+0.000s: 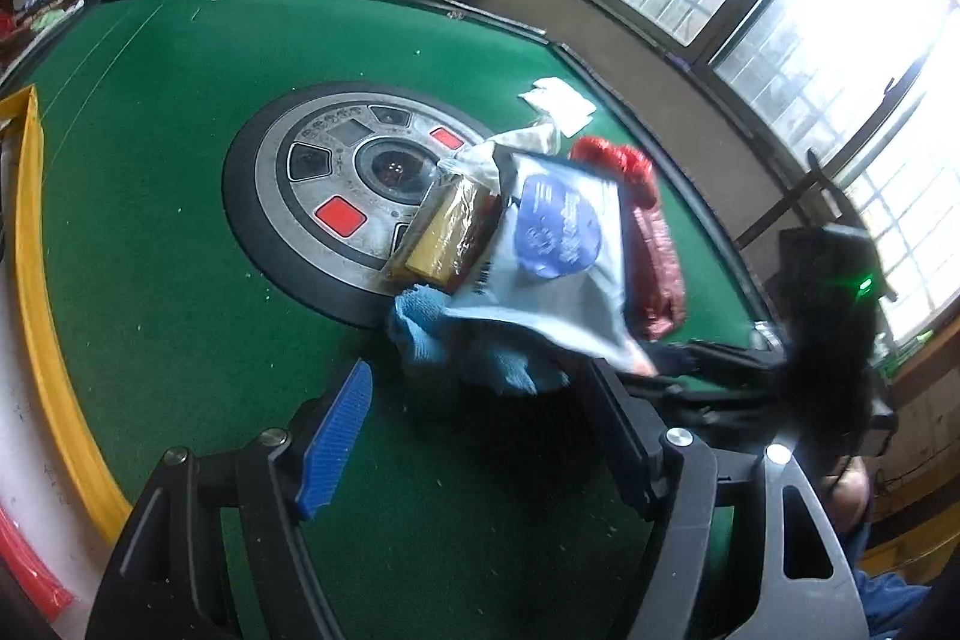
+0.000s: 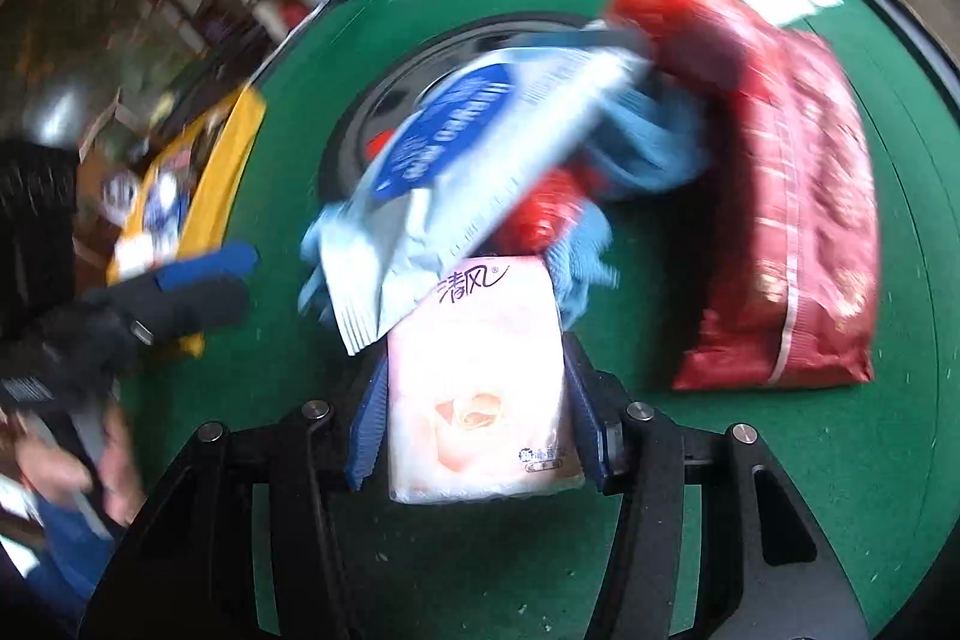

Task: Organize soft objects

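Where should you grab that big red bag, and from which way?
Grip the red bag across its narrow width, coming from above over its bottom half, probably. It lies flat with long sides bare there; its top end touches the blue cloth.

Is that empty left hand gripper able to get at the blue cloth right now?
Probably yes. The left gripper has its fingers spread with nothing between them, and the blue cloth pokes out just ahead on the green table, though the white wipes packet covers its far part.
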